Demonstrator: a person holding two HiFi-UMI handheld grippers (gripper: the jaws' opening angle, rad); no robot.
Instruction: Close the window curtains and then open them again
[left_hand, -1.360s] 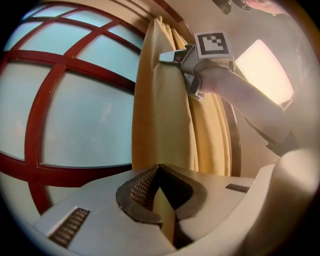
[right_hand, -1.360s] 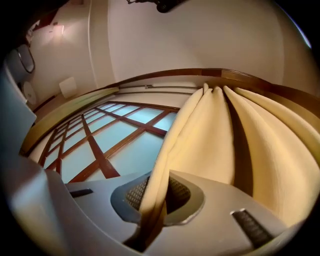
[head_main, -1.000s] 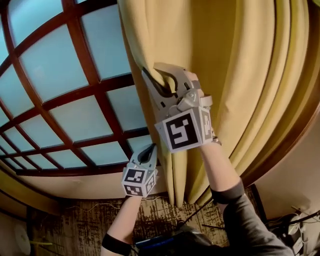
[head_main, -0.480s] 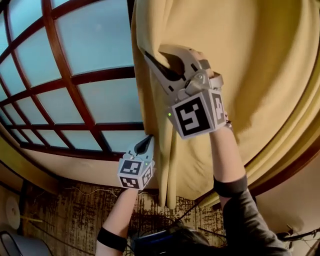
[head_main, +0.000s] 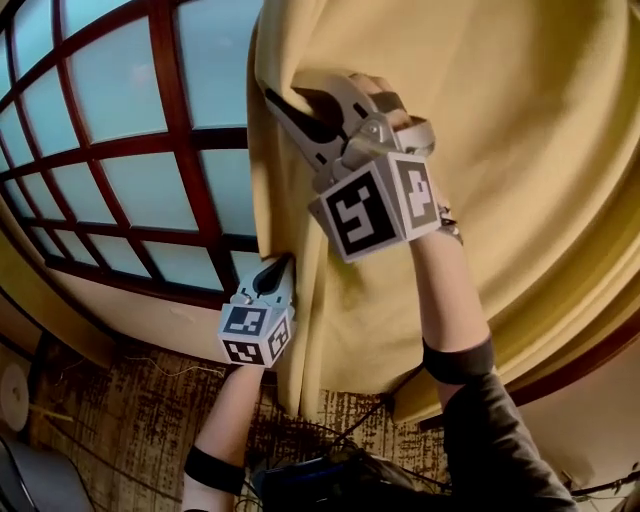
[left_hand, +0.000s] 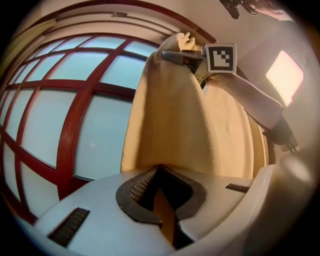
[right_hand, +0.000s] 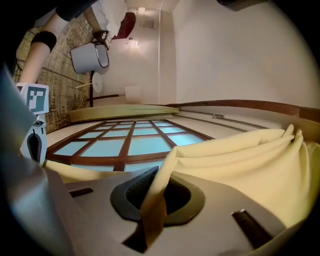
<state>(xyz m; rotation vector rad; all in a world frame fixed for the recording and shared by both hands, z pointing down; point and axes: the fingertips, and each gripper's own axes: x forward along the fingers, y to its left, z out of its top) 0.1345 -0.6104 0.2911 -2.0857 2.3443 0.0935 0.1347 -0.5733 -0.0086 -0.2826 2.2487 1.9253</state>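
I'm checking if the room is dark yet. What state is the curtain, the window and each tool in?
curtain: partly drawn, edge pinched by both tools.
window: partly covered, panes bare on the left.
left tool: shut on the curtain, low.
right tool: shut on the curtain, higher.

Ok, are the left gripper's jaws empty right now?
No, the left gripper is shut on the edge of the yellow curtain, with a strip of fabric pinched between its jaws.

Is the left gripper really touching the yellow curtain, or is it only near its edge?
Touching. The left gripper view shows the left gripper with its jaws closed on a strip of the yellow curtain, with fabric pinched between the pads.
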